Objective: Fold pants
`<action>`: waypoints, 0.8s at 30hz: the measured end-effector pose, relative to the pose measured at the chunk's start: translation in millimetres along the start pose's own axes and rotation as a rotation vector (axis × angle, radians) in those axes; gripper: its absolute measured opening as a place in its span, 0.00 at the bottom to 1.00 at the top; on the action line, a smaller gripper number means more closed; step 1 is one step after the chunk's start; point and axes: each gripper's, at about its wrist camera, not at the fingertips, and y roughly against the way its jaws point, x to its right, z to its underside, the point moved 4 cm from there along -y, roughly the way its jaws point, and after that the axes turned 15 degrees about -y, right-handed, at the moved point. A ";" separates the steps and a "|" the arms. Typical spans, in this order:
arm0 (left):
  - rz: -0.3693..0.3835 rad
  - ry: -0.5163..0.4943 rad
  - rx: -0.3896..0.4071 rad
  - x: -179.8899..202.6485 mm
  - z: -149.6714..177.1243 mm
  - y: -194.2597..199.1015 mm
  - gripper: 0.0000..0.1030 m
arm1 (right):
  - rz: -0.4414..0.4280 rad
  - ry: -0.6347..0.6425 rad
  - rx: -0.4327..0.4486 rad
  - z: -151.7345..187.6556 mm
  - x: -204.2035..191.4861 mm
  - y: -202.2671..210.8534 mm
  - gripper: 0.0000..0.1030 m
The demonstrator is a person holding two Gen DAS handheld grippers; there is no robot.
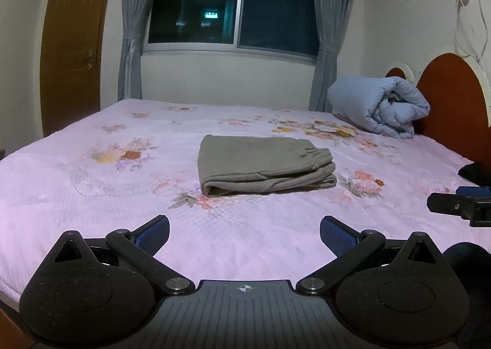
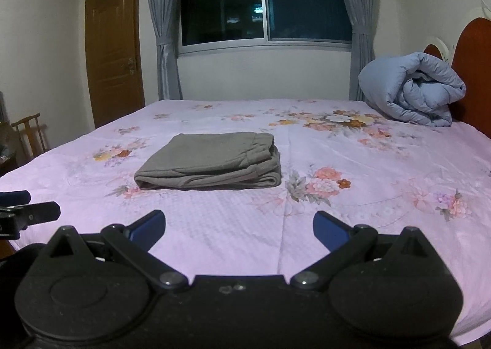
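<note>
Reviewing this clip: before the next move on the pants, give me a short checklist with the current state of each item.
1. Grey pants folded into a compact stack: ok, layers show at the near edge.
2. Pants lie flat on the floral bedsheet, apart from the rolled blue quilt: ok.
3. Left tongs released: ok, jaws wide apart, nothing between them.
4. Right tongs released: ok, jaws wide apart, empty.
5. Both tongs back from the pants: ok, bare sheet shows between fingertips and stack.
6. Stack edges aligned all round: cannot tell, the far side is hidden; waistband end looks slightly bunched.
</note>
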 end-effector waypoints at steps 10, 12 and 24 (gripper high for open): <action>-0.007 0.002 0.002 -0.3 0.1 1.1 1.00 | -0.002 0.001 0.002 -0.4 -0.1 1.0 0.95; -0.004 0.002 0.000 -0.4 0.3 0.8 1.00 | -0.001 0.000 0.003 -0.3 0.0 1.3 0.95; -0.002 0.002 0.001 -0.2 0.3 1.0 1.00 | -0.002 0.001 0.003 -0.3 -0.3 1.1 0.95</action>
